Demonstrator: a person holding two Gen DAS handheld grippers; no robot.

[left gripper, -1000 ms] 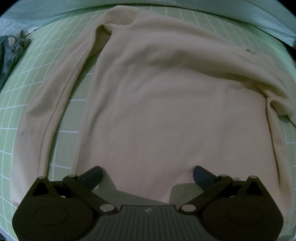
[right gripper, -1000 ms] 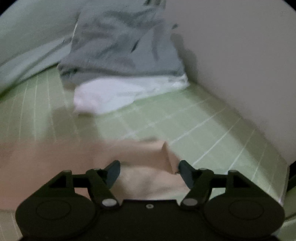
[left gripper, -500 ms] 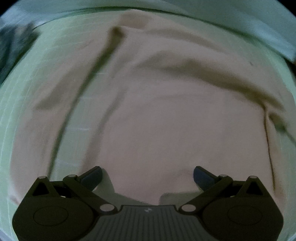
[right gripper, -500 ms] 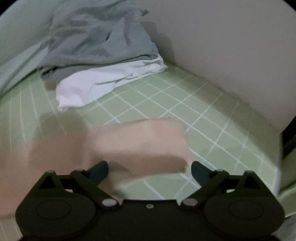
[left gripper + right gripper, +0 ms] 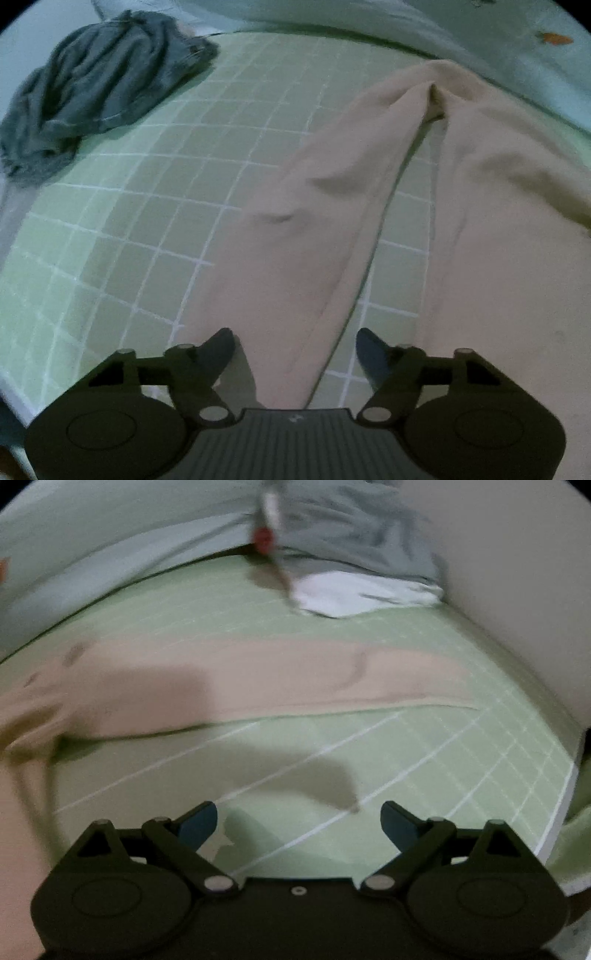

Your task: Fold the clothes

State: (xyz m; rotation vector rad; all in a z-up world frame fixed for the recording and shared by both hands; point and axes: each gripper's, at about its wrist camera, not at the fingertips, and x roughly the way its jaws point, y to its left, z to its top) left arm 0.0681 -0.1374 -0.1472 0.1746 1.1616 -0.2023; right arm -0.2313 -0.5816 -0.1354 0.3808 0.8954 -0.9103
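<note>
Now left claw (image 5: 295,350) straddles the sleeve (image 5: 295,236), closing, previously wider.

We see soft matt knit cloth in the beige top (image 5: 480,177), smooth w/ shallow creases. It lies on the green grid mat (image 5: 155,192), a flat, low-sheen sheet (vinyl or rubber, can't tell). At 10 o'clock, the dark grey garment (image 5: 92,85) is crumpled, coarser cloth. Both grippers' shells (image 5: 295,915) are matt black plastic w/ metal pivot pins; finger pads (image 5: 197,821) look bluish, rubbery.
</note>
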